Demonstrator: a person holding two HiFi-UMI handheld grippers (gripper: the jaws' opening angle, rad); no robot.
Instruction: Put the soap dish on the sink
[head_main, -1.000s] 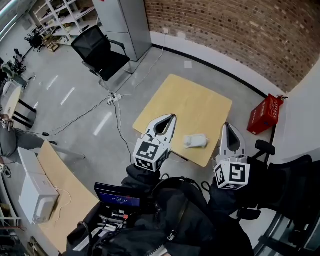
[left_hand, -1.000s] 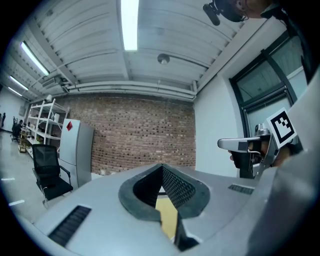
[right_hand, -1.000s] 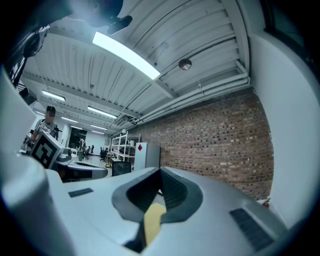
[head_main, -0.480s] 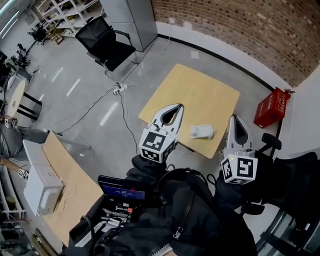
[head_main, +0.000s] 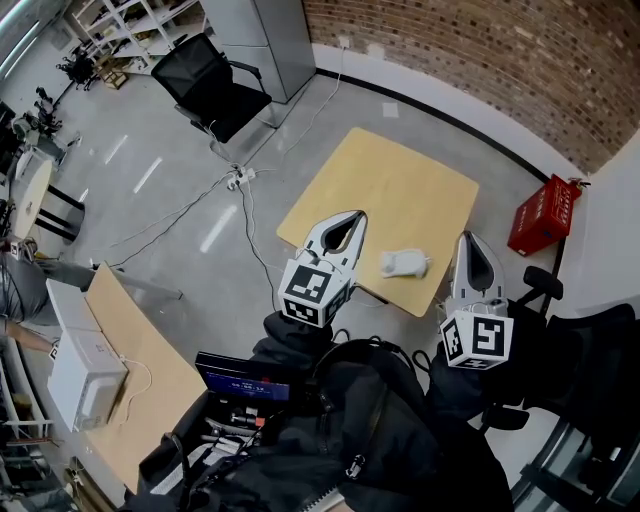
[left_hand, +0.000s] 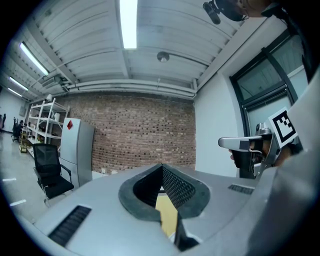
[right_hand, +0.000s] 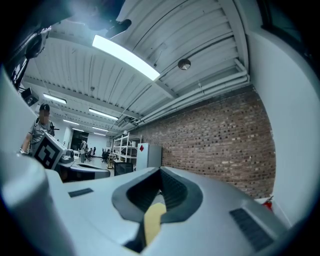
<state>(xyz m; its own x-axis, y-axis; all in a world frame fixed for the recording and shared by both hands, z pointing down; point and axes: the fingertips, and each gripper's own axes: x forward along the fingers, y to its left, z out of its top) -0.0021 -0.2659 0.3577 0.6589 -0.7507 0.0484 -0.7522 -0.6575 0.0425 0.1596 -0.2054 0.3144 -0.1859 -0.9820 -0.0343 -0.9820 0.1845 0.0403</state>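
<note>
A white soap dish (head_main: 403, 264) lies on the square wooden table (head_main: 390, 190), near the table's near edge. No sink shows in any view. My left gripper (head_main: 358, 214) hovers over the table's near left corner, left of the dish and apart from it, its jaws shut with nothing between them. My right gripper (head_main: 467, 237) hangs at the table's near right corner, right of the dish, also shut and empty. In the left gripper view, the left gripper (left_hand: 162, 166) points level at the brick wall. The right gripper (right_hand: 160, 171) in its own view does the same.
A red crate (head_main: 544, 217) stands on the floor right of the table. A black office chair (head_main: 210, 85) and a grey cabinet (head_main: 255, 30) stand at the back left. Cables and a power strip (head_main: 238, 178) cross the floor. A desk with a white box (head_main: 85, 375) is at my left.
The head view has shifted a little, so the table and dish sit slightly further right in the picture. Both grippers keep their pose and stay shut.
</note>
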